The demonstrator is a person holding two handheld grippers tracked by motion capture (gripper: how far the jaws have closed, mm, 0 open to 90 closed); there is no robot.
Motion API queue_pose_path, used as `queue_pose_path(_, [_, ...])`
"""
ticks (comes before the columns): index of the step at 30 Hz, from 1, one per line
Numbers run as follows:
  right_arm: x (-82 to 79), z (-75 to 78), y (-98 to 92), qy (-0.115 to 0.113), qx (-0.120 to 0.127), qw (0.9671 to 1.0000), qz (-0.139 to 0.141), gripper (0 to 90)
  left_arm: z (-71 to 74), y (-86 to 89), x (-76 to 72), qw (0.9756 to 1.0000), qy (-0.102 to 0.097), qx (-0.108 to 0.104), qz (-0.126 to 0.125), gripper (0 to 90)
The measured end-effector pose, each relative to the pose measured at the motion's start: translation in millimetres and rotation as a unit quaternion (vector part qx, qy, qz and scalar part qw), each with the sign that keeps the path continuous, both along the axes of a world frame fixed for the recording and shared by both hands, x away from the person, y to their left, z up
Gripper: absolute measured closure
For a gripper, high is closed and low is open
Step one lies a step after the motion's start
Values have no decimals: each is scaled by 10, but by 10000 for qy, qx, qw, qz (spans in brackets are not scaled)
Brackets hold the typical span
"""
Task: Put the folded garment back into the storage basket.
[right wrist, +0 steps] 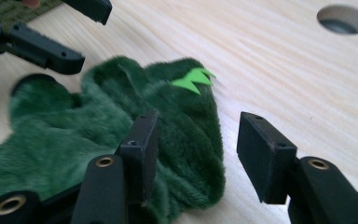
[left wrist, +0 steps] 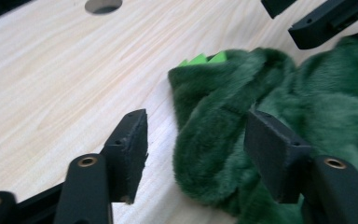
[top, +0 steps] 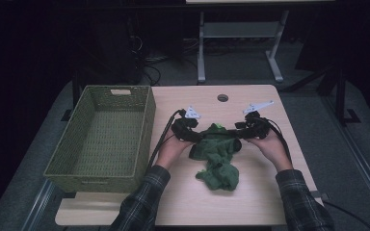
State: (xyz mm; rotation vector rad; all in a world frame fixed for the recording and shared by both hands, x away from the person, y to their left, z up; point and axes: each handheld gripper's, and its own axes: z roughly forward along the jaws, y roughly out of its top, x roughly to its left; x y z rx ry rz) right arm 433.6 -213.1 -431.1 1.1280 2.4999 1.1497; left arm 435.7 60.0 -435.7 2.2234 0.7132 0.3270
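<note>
Spreading across most of the high view, a pale wooden bench [top: 260,192] carries everything. On its left side stands a large woven green basket [top: 103,137], rectangular, with a slot handle in its far wall; its near left corner hangs past the bench edge. To the right of the basket, near the bench's middle, lies a dark green plush garment [top: 218,161], crumpled, with one part stretched sideways between the two tools and a bunched part trailing toward the person. A small bright green jagged tab [right wrist: 193,79] shows on its far edge.

Two forearms in plaid sleeves [top: 298,197] come in from the near side. The left hand [top: 172,149] holds the left gripper [top: 198,135] at the garment's left end; in the left gripper view its jaws stand apart, one over bare wood, the other over the plush, with a fold of fabric between them and not pinched. The right hand [top: 270,144] holds the right gripper [top: 235,134] at the garment's right end; in the right gripper view its jaws are likewise apart, one resting on or just above the plush, the other over bare wood just beside the fabric's edge.

A round cable hole [top: 222,98] sits in the bench near its far edge, beyond the garment.
</note>
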Motion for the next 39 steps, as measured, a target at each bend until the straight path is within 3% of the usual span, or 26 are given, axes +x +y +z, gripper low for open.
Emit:
queue_pose_path(7, [66,-138,29,166,-111,9998,43,502,-172,-11,92,9998,188,102,-56,447])
queue_pose_path(11, [96,-227,25,241,-290,9993,84,535,-249,-13,117,9995,283,114,-86,500])
queue_pose_path(20, [116,-331,42,407,-333,9985,139,727,-317,-4,126,9988,421,191,-150,685])
queue_pose_path(26, [97,-316,53,357,-370,9986,121,862,-300,-12,114,9982,545,223,-97,858])
queue_pose_path(33, [83,-257,46,352,-285,9990,65,871,-218,-9,115,9987,514,60,-41,872])
queue_pose_path(39, [106,-99,58,240,-263,9994,-25,875,-14,1,144,9992,379,-153,6,871])
